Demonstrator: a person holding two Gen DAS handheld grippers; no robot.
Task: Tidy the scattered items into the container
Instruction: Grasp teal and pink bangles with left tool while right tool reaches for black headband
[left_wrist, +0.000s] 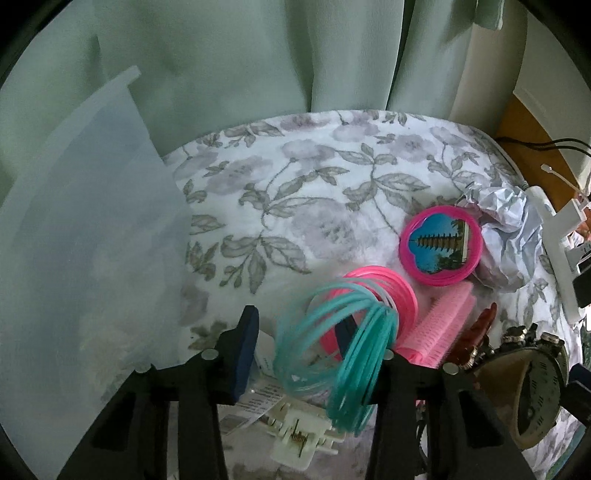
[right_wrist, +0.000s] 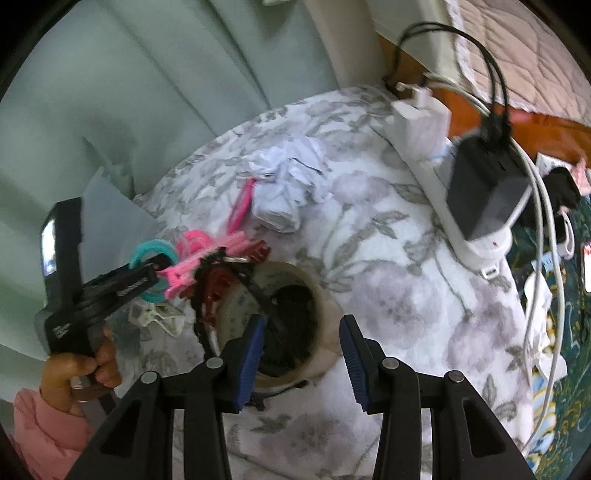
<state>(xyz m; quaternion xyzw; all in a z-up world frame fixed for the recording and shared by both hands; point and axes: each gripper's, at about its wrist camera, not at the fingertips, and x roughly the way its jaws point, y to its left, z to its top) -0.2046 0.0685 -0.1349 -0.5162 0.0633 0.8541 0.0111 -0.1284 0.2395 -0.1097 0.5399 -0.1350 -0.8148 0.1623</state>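
Container (left_wrist: 92, 236) sitting at 9 o'clock on the floral worktop (left_wrist: 314, 177). Left tongs (left_wrist: 314, 350) gaping, teal-pink spring (left_wrist: 347, 332) looping over their right finger. Right tongs (right_wrist: 303, 354) gaping, empty, hovering over watch (right_wrist: 280, 317).

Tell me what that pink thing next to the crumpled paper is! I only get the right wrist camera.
Observer: In the left wrist view it is a round pink case with a tower picture on its lid.
Operator: Is the left hand-held gripper squeezing the spring toy?
Observer: No, it is open. The teal coils just hang over one finger.
Operator: Where's the box for everything?
Observer: A translucent container fills the left side of that view, beside the floral cloth.
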